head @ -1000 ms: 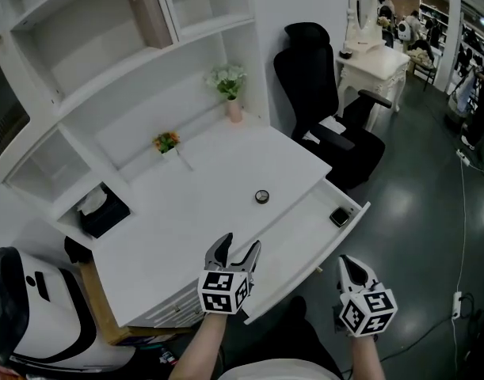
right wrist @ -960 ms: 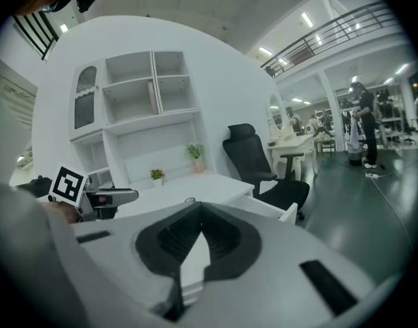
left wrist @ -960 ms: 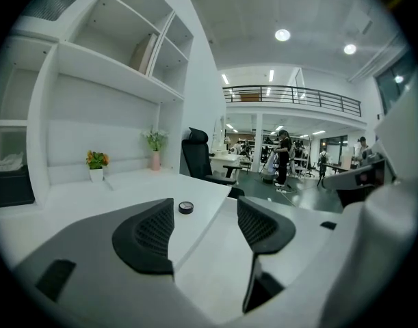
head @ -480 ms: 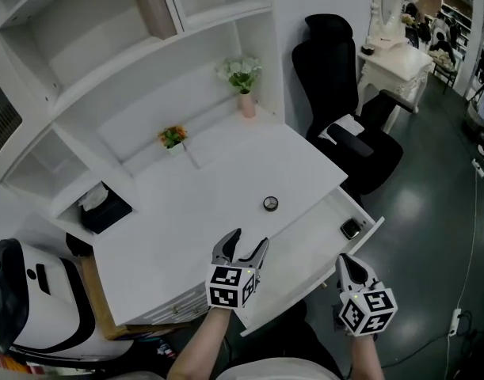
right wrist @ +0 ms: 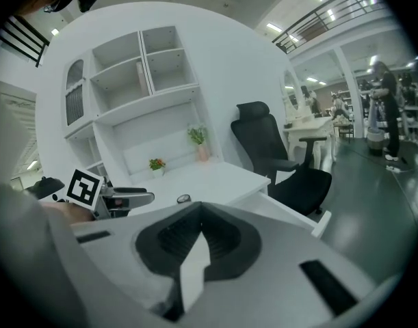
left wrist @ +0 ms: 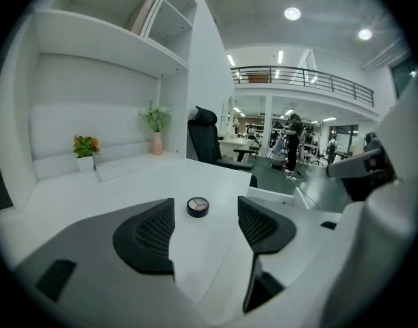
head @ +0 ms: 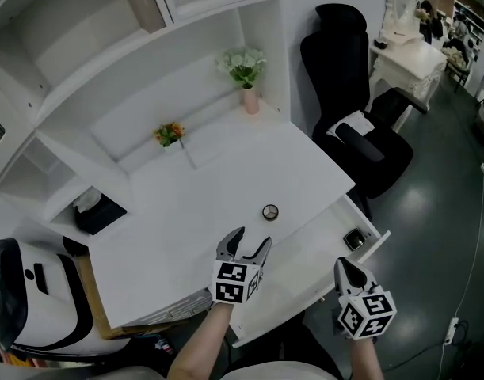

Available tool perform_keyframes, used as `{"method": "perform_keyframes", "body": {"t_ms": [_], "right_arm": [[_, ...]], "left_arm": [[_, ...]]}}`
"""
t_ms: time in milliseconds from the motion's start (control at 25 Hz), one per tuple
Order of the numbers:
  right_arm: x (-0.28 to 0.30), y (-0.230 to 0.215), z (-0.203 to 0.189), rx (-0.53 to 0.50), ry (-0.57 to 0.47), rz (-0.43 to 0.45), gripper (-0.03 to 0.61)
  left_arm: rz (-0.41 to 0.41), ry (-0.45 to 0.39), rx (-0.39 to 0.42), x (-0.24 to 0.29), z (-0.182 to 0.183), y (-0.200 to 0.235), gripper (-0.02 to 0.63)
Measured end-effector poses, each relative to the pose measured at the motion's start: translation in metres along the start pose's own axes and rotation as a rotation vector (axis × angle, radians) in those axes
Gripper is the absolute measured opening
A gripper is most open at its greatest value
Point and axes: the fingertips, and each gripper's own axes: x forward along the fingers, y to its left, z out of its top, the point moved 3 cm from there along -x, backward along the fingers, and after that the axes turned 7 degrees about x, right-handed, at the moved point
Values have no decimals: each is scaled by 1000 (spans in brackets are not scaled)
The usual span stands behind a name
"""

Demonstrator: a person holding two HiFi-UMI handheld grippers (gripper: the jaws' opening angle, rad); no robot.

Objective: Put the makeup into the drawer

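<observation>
A small round black makeup compact point(head: 270, 211) point(left wrist: 198, 206) point(right wrist: 184, 199) lies on the white desk point(head: 202, 204) near its front edge. Below that edge the white drawer point(head: 321, 248) stands pulled out, with a small dark square item point(head: 353, 239) at its right end. My left gripper point(head: 245, 245) point(left wrist: 205, 227) is open above the desk, a short way in front of the compact, its jaws pointing at it and holding nothing. Off the drawer's front, my right gripper point(head: 342, 269) point(right wrist: 198, 241) is shut and empty.
A black office chair point(head: 360, 117) stands right of the desk. A pink vase with green flowers point(head: 247, 81), a small orange flower pot point(head: 169, 135) and a black tissue box point(head: 95, 210) sit along the desk's back. White shelves point(head: 107, 46) rise behind. A white-and-black device point(head: 36, 307) stands at left.
The head view has shifted, so the desk sits lower and more central. My left gripper has come a little closer to the compact. The right gripper stays shut by the drawer.
</observation>
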Motion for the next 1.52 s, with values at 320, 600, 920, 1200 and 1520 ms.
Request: {"method": "perform_keyframes", "body": {"t_ms": [320, 600, 920, 1200, 1520], "right_arm": [[18, -23, 1, 18, 43, -7, 3], [27, -37, 5, 28, 62, -15, 3], [33, -53, 5, 49, 76, -28, 3], [35, -63, 5, 68, 84, -38, 2], [32, -71, 6, 82, 78, -47, 3]], "left_arm": [[12, 65, 8, 43, -3, 6, 293], [10, 119, 5, 78, -8, 6, 293], [15, 179, 24, 106, -15, 6, 302], [5, 227, 34, 124, -19, 6, 302], [-1, 263, 17, 135, -18, 8, 287]]}}
